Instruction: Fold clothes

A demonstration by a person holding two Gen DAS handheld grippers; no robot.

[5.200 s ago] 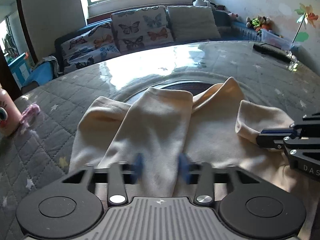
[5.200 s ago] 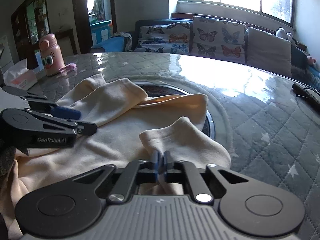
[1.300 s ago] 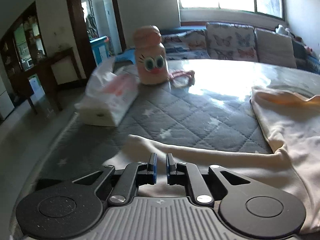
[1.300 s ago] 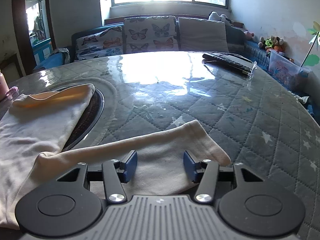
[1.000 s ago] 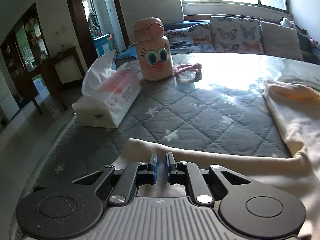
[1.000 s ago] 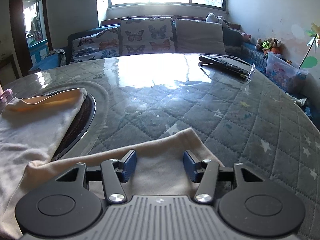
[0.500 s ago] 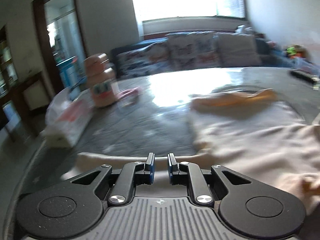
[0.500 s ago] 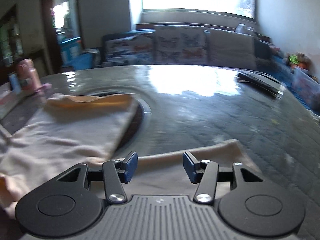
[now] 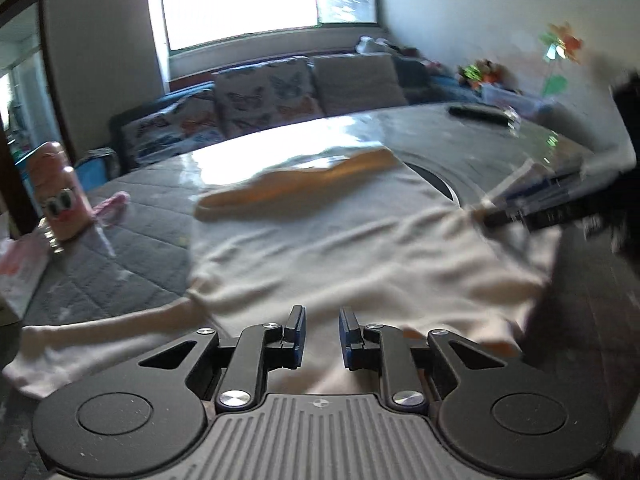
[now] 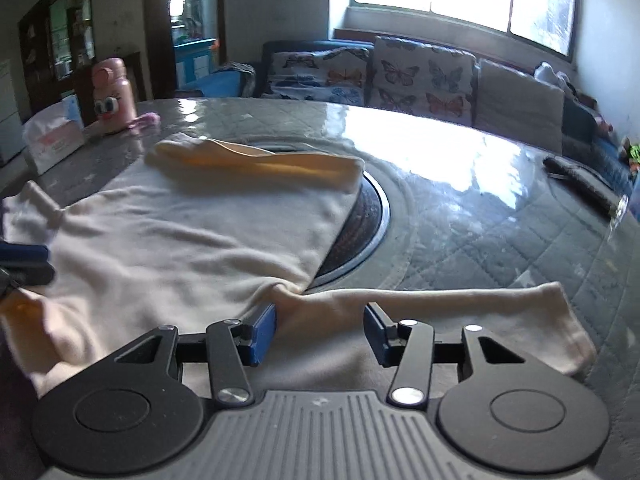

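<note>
Barely begun: cream long-sleeved top (image 10: 192, 240) spread flat mid-table, sleeves out, nothing folded, left tongs (image 9: 322, 332) and right tongs (image 10: 320, 334) both parted, empty.

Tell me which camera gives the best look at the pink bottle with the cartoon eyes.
The right wrist view: the pink bottle stands sharp and whole beside the tissue box on the quilted table. The left wrist view shows it only motion-blurred at the left edge.
</note>
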